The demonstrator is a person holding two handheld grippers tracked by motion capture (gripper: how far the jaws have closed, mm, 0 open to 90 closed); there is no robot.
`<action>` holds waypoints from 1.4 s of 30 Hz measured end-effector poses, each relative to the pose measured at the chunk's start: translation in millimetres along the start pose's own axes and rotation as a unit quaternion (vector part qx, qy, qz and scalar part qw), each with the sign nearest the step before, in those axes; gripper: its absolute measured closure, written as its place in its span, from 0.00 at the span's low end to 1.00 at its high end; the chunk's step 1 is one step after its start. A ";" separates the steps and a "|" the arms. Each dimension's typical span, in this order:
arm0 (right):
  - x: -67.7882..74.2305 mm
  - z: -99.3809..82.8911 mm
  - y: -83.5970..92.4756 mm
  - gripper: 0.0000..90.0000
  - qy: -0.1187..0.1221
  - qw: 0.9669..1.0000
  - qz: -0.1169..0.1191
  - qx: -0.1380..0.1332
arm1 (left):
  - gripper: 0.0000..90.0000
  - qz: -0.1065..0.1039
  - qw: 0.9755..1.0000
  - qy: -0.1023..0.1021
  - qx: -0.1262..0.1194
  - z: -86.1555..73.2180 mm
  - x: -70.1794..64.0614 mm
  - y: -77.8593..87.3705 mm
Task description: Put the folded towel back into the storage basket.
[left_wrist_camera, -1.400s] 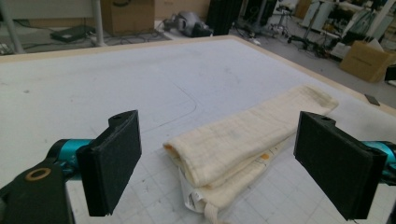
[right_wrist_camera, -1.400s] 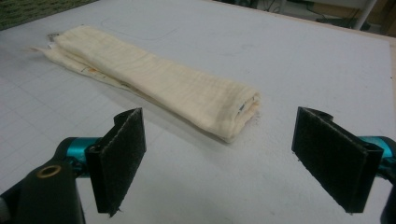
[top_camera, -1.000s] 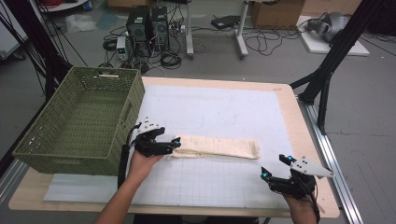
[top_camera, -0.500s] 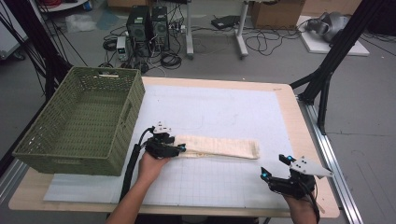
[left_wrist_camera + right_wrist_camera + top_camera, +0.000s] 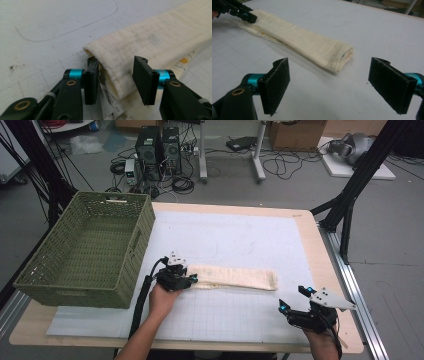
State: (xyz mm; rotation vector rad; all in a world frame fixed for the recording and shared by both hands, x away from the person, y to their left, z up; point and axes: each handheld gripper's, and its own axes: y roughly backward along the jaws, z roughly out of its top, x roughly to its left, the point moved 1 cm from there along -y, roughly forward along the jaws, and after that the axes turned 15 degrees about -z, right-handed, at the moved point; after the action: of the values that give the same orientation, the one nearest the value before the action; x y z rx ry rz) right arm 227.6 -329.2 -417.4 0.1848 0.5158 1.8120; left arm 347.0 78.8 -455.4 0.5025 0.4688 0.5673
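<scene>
A long folded cream cloth point(image 5: 235, 278) lies across the white gridded mat point(image 5: 235, 235). My left gripper point(image 5: 190, 280) is at the cloth's left end. In the left gripper view it point(image 5: 117, 82) stands open, its jaws either side of the folded end of the cloth point(image 5: 150, 42); the left pad touches the fabric and the right pad is just off it. A white label point(image 5: 110, 102) hangs under the fold. My right gripper point(image 5: 293, 298) is open near the front right of the table, short of the cloth's right end point(image 5: 337, 60), with nothing between its jaws point(image 5: 337, 82).
A green woven basket point(image 5: 137, 250) stands at the table's left, close behind my left hand. The wooden table edge point(image 5: 320, 250) runs along the right. Beyond the table are computer towers, cables and black frame legs on the floor.
My left gripper has slid right onto the cloth's left end and its jaws have narrowed around the fold. The right gripper has stayed put.
</scene>
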 end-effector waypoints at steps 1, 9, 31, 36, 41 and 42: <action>-0.1 -0.2 0.1 0.18 -0.002 1.000 0.000 0.002 | 0.67 -0.001 1.000 -0.004 0.002 -0.1 -0.3 0.2; -4.3 -2.4 -4.2 0.18 -0.013 1.000 -0.004 0.010 | 0.91 -0.020 0.999 -0.025 -0.002 -1.2 -3.6 -2.0; 3.3 9.4 -73.2 0.41 -0.029 0.997 -0.015 0.064 | 0.91 -0.018 0.999 -0.035 -0.008 -3.6 -4.5 -1.3; 10.3 4.4 -92.3 0.47 0.011 0.993 -0.036 0.111 | 0.91 -0.017 0.999 -0.037 -0.008 -3.7 -5.1 -1.4; 6.6 1.9 -94.1 0.48 -0.017 0.992 -0.042 0.114 | 0.91 -0.018 0.999 -0.039 -0.008 -3.9 -5.5 -1.3; 7.1 1.8 -93.9 0.48 -0.017 0.992 -0.041 0.115 | 0.91 -0.018 0.999 -0.039 -0.008 -3.8 -5.4 -1.2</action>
State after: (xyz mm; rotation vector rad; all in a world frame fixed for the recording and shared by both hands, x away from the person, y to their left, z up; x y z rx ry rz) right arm 308.1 -301.5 -457.7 0.3472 0.6983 1.6637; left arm 341.3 75.8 -457.6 0.4981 0.3985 0.5147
